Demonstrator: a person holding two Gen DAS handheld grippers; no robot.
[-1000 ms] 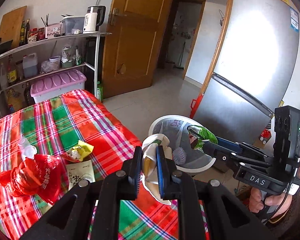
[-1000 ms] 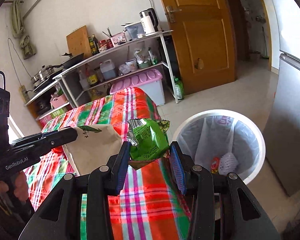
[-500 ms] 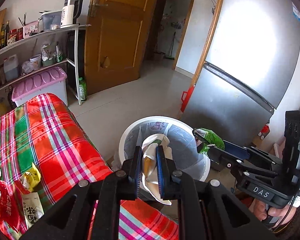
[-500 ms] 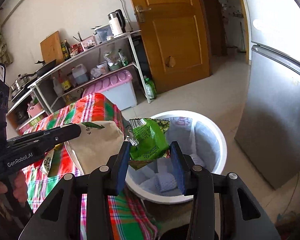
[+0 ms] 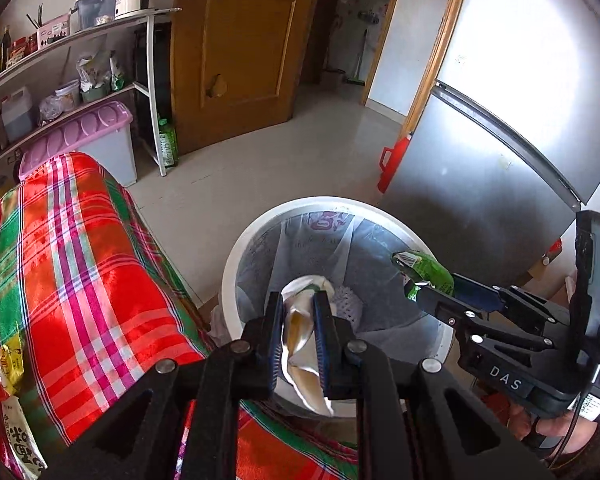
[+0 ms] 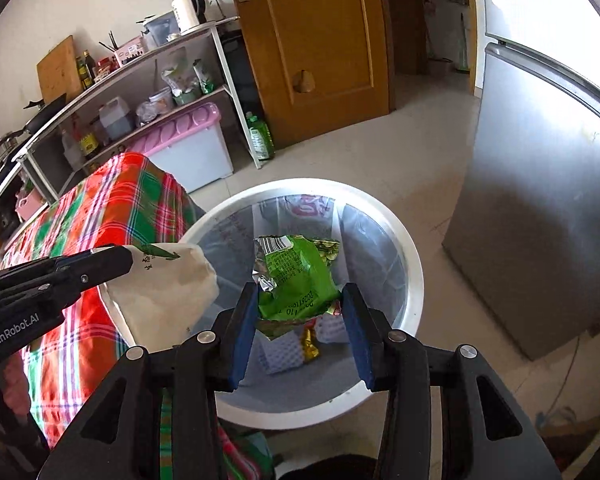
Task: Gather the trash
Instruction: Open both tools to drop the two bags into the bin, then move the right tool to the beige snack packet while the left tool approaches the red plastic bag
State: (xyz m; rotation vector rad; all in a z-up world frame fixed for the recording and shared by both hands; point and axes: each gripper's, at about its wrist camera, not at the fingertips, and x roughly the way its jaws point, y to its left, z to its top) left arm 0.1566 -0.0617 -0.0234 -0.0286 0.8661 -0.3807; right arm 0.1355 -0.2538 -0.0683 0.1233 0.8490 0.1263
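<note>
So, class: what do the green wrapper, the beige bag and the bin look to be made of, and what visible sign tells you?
Green wrapper: likely foil-lined plastic film; it is glossy and crinkled, with a silvery torn edge.
Beige bag: paper by its matte outside, though the left view shows a shiny inner face, so probably lined.
Bin: seemingly smooth white plastic, with a thin translucent liner.

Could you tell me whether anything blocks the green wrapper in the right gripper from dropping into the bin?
Nothing visible does. The green wrapper, held in the right gripper, hangs over the open mouth of the bin. The beige bag in the left gripper hangs over the bin's near-left rim, beside the wrapper rather than beneath it.
</note>
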